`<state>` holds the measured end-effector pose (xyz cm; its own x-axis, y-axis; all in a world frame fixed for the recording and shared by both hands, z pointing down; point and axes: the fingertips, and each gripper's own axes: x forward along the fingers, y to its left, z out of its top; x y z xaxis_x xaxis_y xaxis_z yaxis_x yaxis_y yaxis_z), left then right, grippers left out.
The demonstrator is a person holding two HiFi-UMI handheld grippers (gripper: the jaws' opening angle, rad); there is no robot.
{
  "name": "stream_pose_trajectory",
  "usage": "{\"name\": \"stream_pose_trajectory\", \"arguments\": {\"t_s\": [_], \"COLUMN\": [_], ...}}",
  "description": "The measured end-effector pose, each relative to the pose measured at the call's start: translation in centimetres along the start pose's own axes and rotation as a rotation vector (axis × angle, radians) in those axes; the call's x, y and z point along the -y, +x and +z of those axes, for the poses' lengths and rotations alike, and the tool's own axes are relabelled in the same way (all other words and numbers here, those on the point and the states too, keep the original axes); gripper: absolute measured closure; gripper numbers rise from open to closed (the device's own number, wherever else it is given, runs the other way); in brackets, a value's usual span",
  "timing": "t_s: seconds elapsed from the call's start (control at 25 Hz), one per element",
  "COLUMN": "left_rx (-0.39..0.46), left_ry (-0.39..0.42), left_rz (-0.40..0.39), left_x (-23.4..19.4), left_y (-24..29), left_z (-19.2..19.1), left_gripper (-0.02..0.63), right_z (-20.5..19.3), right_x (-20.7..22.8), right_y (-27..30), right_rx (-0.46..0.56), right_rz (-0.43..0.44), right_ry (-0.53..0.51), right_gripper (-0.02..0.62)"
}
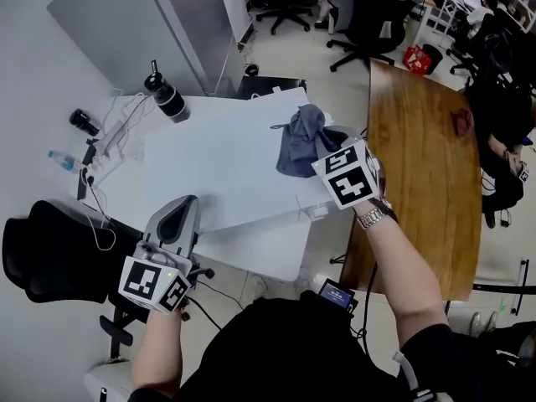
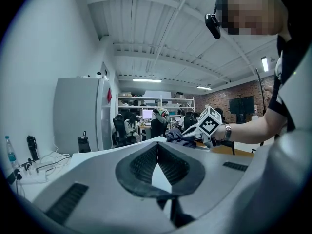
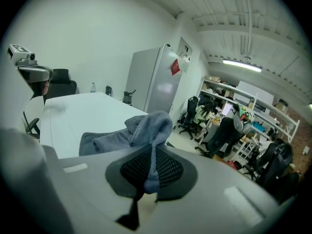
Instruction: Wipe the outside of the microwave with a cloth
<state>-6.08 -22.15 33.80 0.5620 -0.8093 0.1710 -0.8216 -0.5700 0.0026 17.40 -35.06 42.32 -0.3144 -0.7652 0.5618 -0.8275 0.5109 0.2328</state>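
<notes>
Right gripper view alone: cloth (image 3: 145, 126) between jaws.

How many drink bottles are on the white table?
3: black flask at the far edge, small dark bottle near the wall, clear water bottle by the cables. None looks hidden.

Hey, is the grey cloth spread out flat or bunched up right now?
Bunched up: the cloth rises in crumpled folds, one pinch clamped in the right gripper.
</notes>
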Motion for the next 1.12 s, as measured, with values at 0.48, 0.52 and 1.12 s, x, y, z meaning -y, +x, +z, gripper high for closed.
{"name": "stream_pose_trajectory", "arguments": {"t_s": [0.48, 0.52, 1.12], "left_rx": [-0.042, -0.046, -0.097], "left_ry": [0.020, 0.023, 0.054], "left_rz": [0.043, 0.046, 0.093], "left_x": [2.4, 2.6, 4.5], "left_y": [0.4, 0.4, 0.7], "left_z": [-0.3, -0.4, -0.6], "left_gripper": [0.601, 0.601, 0.601], "right_z": [-4.4, -4.8, -11.5], "right_x": [3.5, 3.5, 2.2], "right_y": [0.6, 0.9, 6.3], "right_rx": [0.015, 0.018, 0.062], "right_rz": [0.032, 0.041, 0.185], "right_ry": [0.101, 0.111, 0.249], "right_gripper": [0.577, 0.577, 0.577]}}
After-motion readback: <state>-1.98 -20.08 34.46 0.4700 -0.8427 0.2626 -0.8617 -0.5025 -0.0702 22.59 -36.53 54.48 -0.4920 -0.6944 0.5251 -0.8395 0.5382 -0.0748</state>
